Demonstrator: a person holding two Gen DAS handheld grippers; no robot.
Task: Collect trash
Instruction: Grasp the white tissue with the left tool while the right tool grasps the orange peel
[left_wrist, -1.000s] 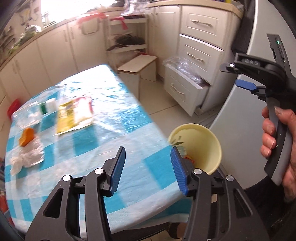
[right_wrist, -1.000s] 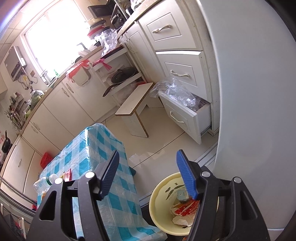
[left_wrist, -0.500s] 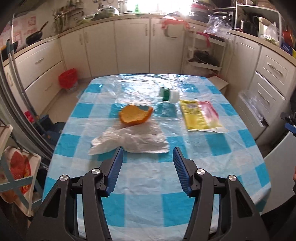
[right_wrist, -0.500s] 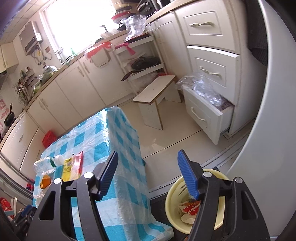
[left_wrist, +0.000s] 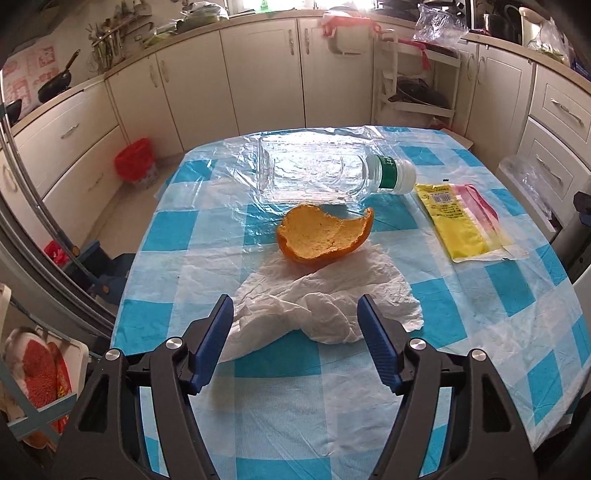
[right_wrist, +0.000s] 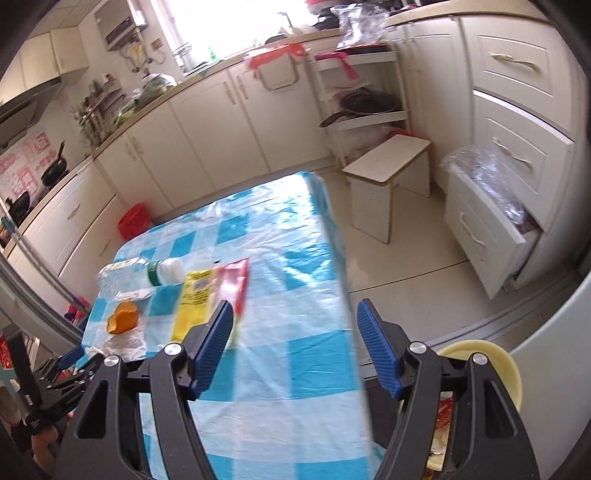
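In the left wrist view my left gripper (left_wrist: 295, 345) is open and empty, its jaws standing either side of a crumpled white tissue (left_wrist: 325, 302) on the blue checked table (left_wrist: 498, 295). An orange peel (left_wrist: 325, 236) lies just beyond the tissue, then a clear plastic bottle (left_wrist: 325, 173) on its side and a yellow and pink wrapper (left_wrist: 461, 218) to the right. My right gripper (right_wrist: 295, 349) is open and empty above the table's right side. A yellow bowl (right_wrist: 491, 362) with scraps sits low at its right. The peel (right_wrist: 123, 317), bottle (right_wrist: 140, 277) and wrapper (right_wrist: 207, 295) lie to its left.
White cabinets line the walls. A red bin (left_wrist: 135, 162) stands on the floor at far left. A small white stool (right_wrist: 388, 177) and an open drawer (right_wrist: 487, 229) holding plastic bags are right of the table. My left gripper shows in the right wrist view (right_wrist: 59, 380).
My left gripper swung from the bowl back over the table and closed in on the tissue. My right gripper turned left from the floor and bowl toward the table.
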